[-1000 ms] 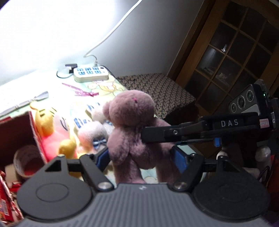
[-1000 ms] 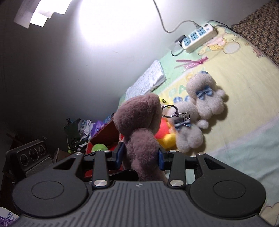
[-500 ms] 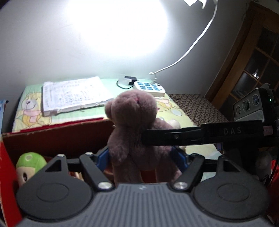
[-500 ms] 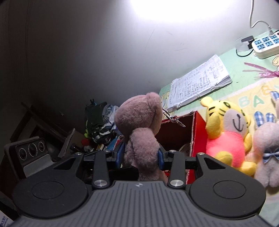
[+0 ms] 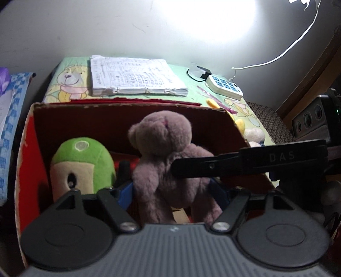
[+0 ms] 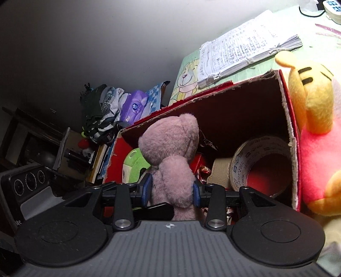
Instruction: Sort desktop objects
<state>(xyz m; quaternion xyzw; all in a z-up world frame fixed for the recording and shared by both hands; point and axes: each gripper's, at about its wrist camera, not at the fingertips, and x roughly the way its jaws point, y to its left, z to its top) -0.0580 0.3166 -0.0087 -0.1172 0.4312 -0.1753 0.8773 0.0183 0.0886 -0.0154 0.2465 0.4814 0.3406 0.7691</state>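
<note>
Harsh lamp glare blows out the wall (image 5: 213, 19) top right, corners fall dim, the box (image 6: 245, 110) interior sits in deep shadow, fisheye bends every edge, focus soft throughout

You cannot see the mauve teddy bear's (image 5: 164, 157) face; it turns away in both views, and its feet sink behind the gripper body. The green plush (image 5: 82, 165) is half hidden by the bear from the right wrist. The yellow tiger toy (image 6: 313, 136) runs off the picture's right edge.
</note>
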